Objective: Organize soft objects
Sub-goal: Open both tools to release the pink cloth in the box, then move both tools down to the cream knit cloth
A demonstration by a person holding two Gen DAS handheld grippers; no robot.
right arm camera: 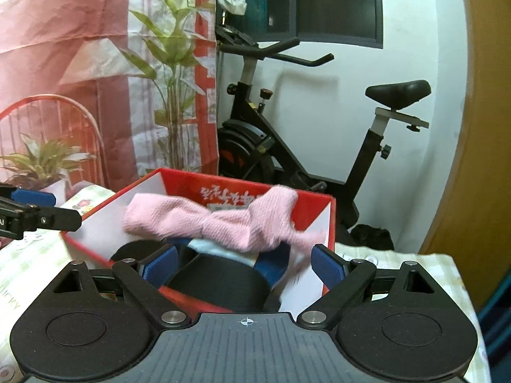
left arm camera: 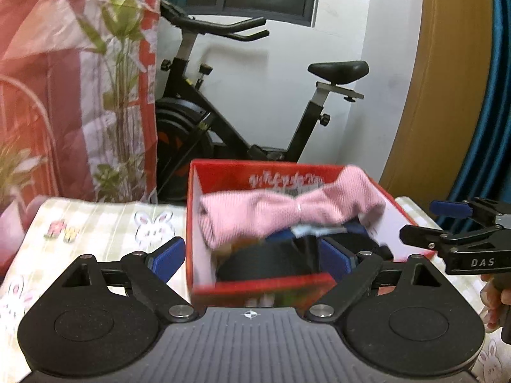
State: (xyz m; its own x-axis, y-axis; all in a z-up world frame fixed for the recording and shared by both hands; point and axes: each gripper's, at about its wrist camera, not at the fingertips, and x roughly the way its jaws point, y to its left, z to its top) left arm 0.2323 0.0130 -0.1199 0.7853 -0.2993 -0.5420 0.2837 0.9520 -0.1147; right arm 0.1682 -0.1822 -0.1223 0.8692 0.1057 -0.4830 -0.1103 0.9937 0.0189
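Note:
A red cardboard box (left arm camera: pixel 198 223) (right arm camera: pixel 329 223) with white inner walls stands on the table. A pink knitted cloth (left arm camera: pixel 281 210) (right arm camera: pixel 223 220) lies blurred across the top of its contents. Under it are black (left arm camera: pixel 271 261) (right arm camera: pixel 220 281), blue and light blue soft items. My left gripper (left arm camera: pixel 252 258) is open and empty at the box's near edge. My right gripper (right arm camera: pixel 244 266) is open and empty at the box's near side; it also shows in the left wrist view (left arm camera: pixel 428 223).
The table has a checked cloth with rabbit prints (left arm camera: pixel 105 223). An exercise bike (left arm camera: pixel 255 102) (right arm camera: pixel 303 134) stands behind the box by the white wall. Potted plants (right arm camera: pixel 44 159) and a red-and-white curtain (left arm camera: pixel 48 63) are at the left. A wooden panel (left arm camera: pixel 447 79) is at the right.

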